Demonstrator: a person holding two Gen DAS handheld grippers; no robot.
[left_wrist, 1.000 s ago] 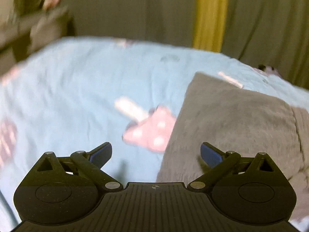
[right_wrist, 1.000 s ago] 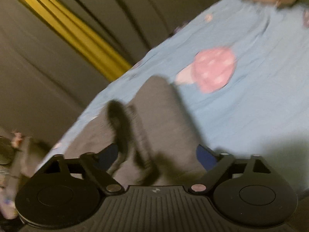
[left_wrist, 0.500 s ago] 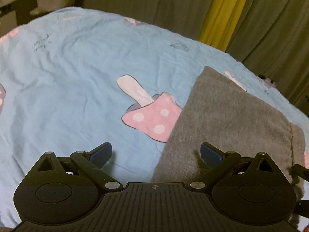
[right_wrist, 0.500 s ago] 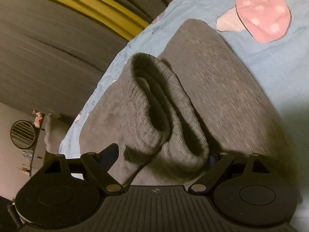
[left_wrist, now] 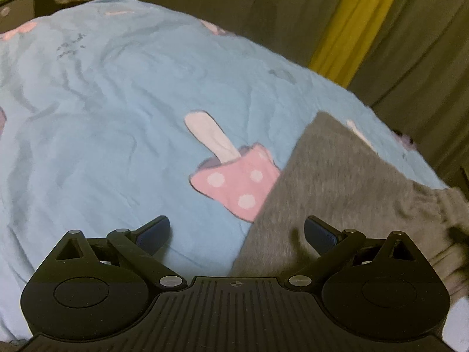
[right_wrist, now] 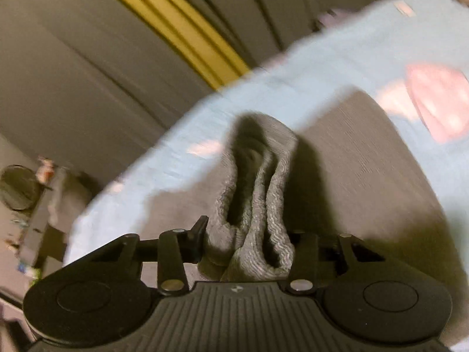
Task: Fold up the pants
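Grey knit pants (left_wrist: 346, 182) lie folded on a light blue bedsheet (left_wrist: 102, 111), at the right of the left wrist view. My left gripper (left_wrist: 237, 231) is open and empty, low over the sheet at the near left edge of the pants. In the right wrist view my right gripper (right_wrist: 249, 243) is shut on the bunched ribbed cuffs (right_wrist: 258, 205) of the pants and holds them raised above the flat grey part (right_wrist: 366, 176).
The sheet has a pink mushroom print (left_wrist: 234, 182) just left of the pants. Dark curtains with a yellow strip (left_wrist: 360, 20) hang behind the bed. A shelf with small items (right_wrist: 32, 193) stands at the far left of the right wrist view.
My right gripper has closed on the ribbed cuffs and lifted them. My left gripper stayed open and shifted a little toward the pants' edge.
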